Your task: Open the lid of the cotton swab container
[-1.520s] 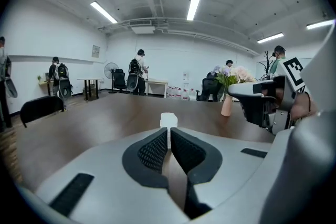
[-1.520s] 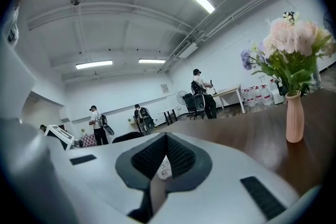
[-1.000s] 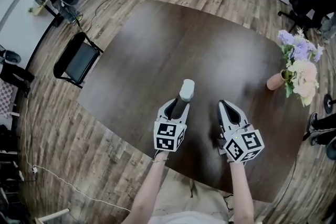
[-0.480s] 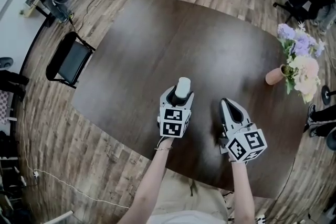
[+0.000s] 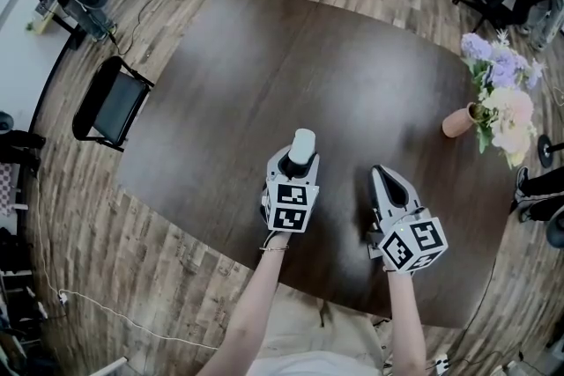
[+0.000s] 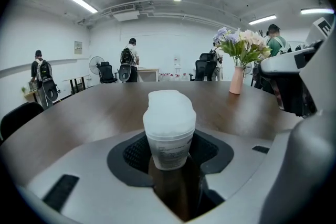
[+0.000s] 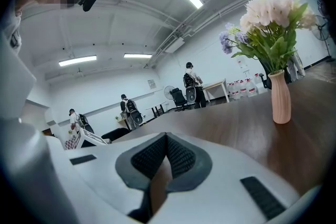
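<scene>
Cotton swab container (image 6: pixel 169 128) stands upright on the desk (image 5: pixel 352 75), lid on, between the jaws of the left tool (image 5: pixel 297 163), which are closing around it. The right tool (image 5: pixel 384 176), near on its right, is pressed together and empty.

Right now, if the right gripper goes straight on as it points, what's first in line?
Looks free: the shut right gripper faces only bare table, and the vase stands off to its right. Depth is hard to judge.
</scene>
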Available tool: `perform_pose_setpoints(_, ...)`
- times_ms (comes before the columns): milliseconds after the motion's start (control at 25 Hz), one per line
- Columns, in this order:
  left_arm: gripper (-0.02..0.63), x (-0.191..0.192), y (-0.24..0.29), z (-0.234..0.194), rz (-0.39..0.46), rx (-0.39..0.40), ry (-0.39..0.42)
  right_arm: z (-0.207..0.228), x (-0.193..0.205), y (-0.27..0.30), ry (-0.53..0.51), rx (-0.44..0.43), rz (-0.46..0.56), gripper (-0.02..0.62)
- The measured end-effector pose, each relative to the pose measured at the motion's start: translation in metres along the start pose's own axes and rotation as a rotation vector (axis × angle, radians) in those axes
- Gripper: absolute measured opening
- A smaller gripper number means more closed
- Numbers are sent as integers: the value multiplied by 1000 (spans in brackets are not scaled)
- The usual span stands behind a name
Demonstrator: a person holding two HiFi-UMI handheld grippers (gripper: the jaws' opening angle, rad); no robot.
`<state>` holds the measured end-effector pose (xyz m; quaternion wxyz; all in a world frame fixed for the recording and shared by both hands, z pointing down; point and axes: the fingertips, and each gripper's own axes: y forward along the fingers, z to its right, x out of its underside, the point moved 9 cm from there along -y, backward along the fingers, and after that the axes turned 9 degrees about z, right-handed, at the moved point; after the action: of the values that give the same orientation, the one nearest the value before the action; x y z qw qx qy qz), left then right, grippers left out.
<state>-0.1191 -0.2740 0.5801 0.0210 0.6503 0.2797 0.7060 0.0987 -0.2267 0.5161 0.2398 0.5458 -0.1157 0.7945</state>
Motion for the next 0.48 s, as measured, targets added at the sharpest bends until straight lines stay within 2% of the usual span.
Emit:
perform_pose_setpoints(240, 212, -4, -11, 1, -10, 103, -15, 1, -6, -4, -16, -1, 7, 21)
perform_pose_setpoints(480, 210, -26, -38, 11, -1, 280, -6, -3, -22, -15, -41, -47, 19, 21)
